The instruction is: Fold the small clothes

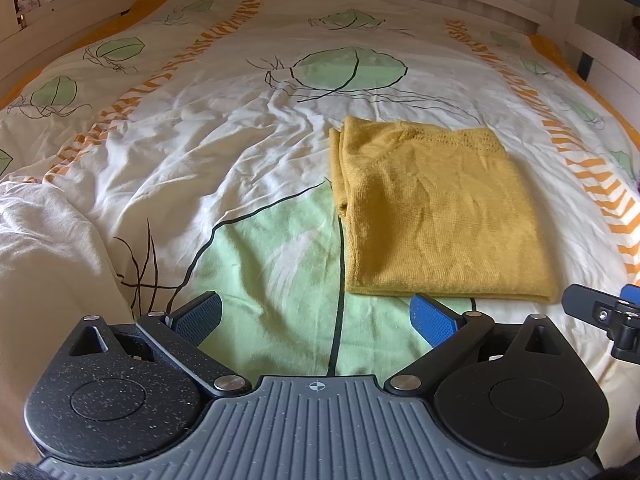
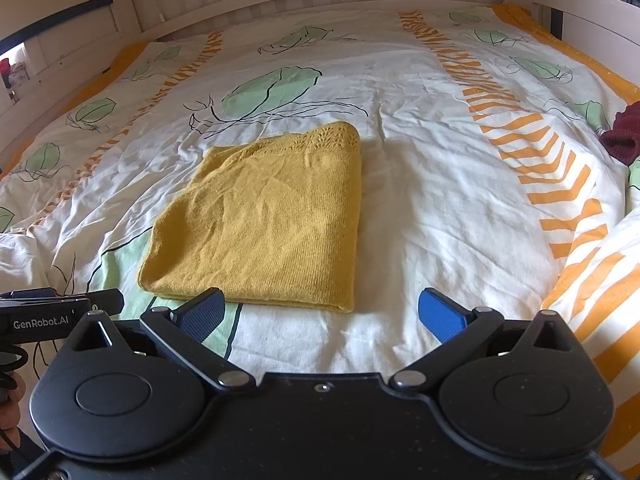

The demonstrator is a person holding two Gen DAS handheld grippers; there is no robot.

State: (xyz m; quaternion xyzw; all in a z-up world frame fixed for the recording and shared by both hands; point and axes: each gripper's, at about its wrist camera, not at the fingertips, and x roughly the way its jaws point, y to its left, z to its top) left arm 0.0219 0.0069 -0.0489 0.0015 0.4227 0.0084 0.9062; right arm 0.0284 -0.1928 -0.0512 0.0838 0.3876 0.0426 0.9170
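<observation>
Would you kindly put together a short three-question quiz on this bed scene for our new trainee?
1. True or false: the mustard knit top lies folded flat on the duvet.
2. Multiple choice: the left gripper and right gripper are A) both open and holding nothing, B) both shut on the top, C) one open and one shut.
3. Short answer: in the right wrist view, what lies at the far right edge of the bed?

Key
1. True; it is a neat rectangle with stacked layers showing along one side.
2. A
3. A dark red garment, bunched up and apart from the top.
</observation>
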